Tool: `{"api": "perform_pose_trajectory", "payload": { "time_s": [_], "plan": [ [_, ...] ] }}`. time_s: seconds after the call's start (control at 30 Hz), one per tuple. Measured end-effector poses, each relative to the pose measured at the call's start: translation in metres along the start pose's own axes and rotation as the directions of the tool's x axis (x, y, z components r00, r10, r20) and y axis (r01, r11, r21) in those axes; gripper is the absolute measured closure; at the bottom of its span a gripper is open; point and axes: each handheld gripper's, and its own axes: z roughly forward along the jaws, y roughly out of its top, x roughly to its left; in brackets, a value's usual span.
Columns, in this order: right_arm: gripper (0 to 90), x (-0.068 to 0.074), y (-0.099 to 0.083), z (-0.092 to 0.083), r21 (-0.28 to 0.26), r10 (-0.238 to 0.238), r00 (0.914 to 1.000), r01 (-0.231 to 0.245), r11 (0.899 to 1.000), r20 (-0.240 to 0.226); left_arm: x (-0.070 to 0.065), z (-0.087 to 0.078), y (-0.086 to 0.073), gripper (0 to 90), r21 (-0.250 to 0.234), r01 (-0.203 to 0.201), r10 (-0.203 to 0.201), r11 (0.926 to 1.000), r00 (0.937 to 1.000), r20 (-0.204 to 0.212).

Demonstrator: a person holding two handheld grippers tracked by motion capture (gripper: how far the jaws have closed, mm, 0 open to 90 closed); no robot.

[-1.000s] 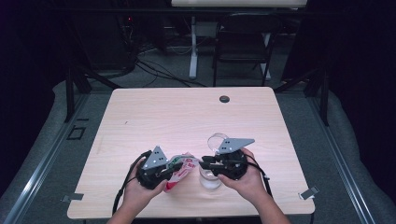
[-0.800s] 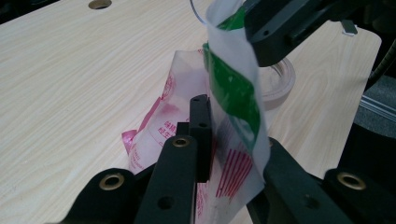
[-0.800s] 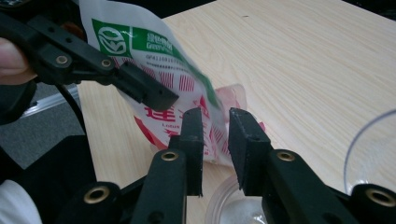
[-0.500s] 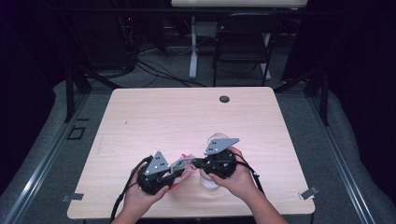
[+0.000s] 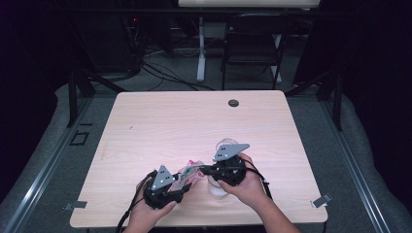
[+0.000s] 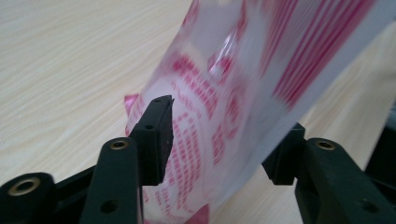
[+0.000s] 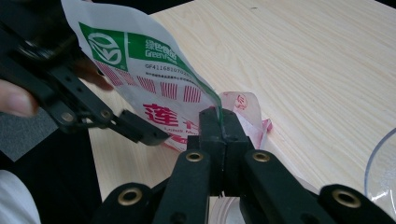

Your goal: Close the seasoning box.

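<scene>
A white plastic bag (image 5: pixel 187 174) with red print and a green label hangs between my two grippers near the table's front edge. My right gripper (image 5: pixel 203 169) is shut on the bag's upper edge (image 7: pixel 212 100), its jaws pressed together (image 7: pixel 219 116). My left gripper (image 5: pixel 177 184) sits lower and to the left. Its jaws have just been opening and now stand apart around the bag (image 6: pixel 224 135), with the printed film (image 6: pixel 219 107) loose between the pads. From the right gripper view, the left gripper (image 7: pixel 135 126) reaches in from the left under the bag.
A clear plastic cup (image 5: pixel 217 188) stands by the right hand, and its rim (image 7: pixel 383 172) shows at the right gripper view's corner. A small black disc (image 5: pixel 233 103) lies at the far side of the wooden table (image 5: pixel 170 126). A chair (image 5: pixel 252 48) stands beyond.
The left hand has sunk toward the table and its jaws have opened off the bag. The right jaws have closed on the bag's edge and stayed roughly in place.
</scene>
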Motion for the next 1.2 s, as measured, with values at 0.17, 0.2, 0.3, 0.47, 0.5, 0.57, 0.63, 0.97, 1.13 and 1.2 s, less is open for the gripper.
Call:
{"api": "perform_pose_trajectory", "payload": {
  "time_s": [0.17, 0.2, 0.3, 0.47, 0.5, 0.57, 0.63, 0.97, 1.13, 1.2],
  "plan": [
    [90.0, -0.001, -0.001, 0.000, -0.003, 0.005, 1.0000, -0.005, 1.000, -0.008, 0.002, 0.009, -0.008, 45.1, 0.042, 0.009, -0.007, 0.9991, 0.9985, -0.054],
    [90.0, -0.002, -0.001, 0.000, -0.003, 0.005, 1.0000, -0.005, 1.000, -0.008, 0.003, 0.010, -0.009, 43.8, 0.048, 0.019, -0.016, 0.9987, 0.9981, -0.059],
    [90.0, -0.001, -0.001, 0.000, -0.005, 0.005, 1.0000, -0.005, 1.000, -0.009, 0.006, 0.014, -0.012, 38.7, 0.065, 0.017, -0.012, 0.9977, 0.9972, -0.073],
    [90.0, -0.002, -0.001, 0.000, -0.008, 0.005, 0.9999, -0.005, 1.000, -0.009, 0.007, 0.022, -0.019, 31.9, 0.072, 0.037, -0.030, 0.9967, 0.9955, -0.089],
    [90.0, -0.002, -0.001, 0.000, -0.006, 0.002, 0.9999, -0.002, 1.000, -0.010, 0.008, 0.024, -0.019, 31.6, 0.071, 0.042, -0.035, 0.9966, 0.9951, -0.092],
    [90.0, -0.002, -0.001, 0.000, -0.011, 0.001, 1.0000, -0.001, 1.000, -0.008, 0.011, 0.027, -0.020, 31.2, 0.070, 0.054, -0.047, 0.9961, 0.9946, -0.093],
    [90.0, -0.001, -0.001, 0.000, -0.008, -0.001, 1.0000, 0.001, 1.000, -0.007, 0.011, 0.030, -0.022, 29.5, 0.074, 0.050, -0.043, 0.9960, 0.9944, -0.096],
    [89.4, -0.002, -0.003, -0.001, -0.012, 0.000, 0.9999, 0.000, 1.000, -0.011, 0.017, 0.044, -0.032, 28.1, 0.125, 0.058, -0.047, 0.9904, 0.9948, -0.090],
    [89.0, -0.001, -0.004, -0.001, -0.014, 0.001, 0.9999, -0.001, 1.000, -0.013, 0.018, 0.051, -0.035, 29.1, 0.145, 0.041, -0.028, 0.9886, 0.9956, -0.090],
    [88.7, -0.002, -0.004, -0.001, -0.012, -0.001, 0.9999, 0.001, 1.000, -0.015, 0.018, 0.051, -0.036, 29.2, 0.138, 0.047, -0.036, 0.9893, 0.9960, -0.082]
  ]
}}
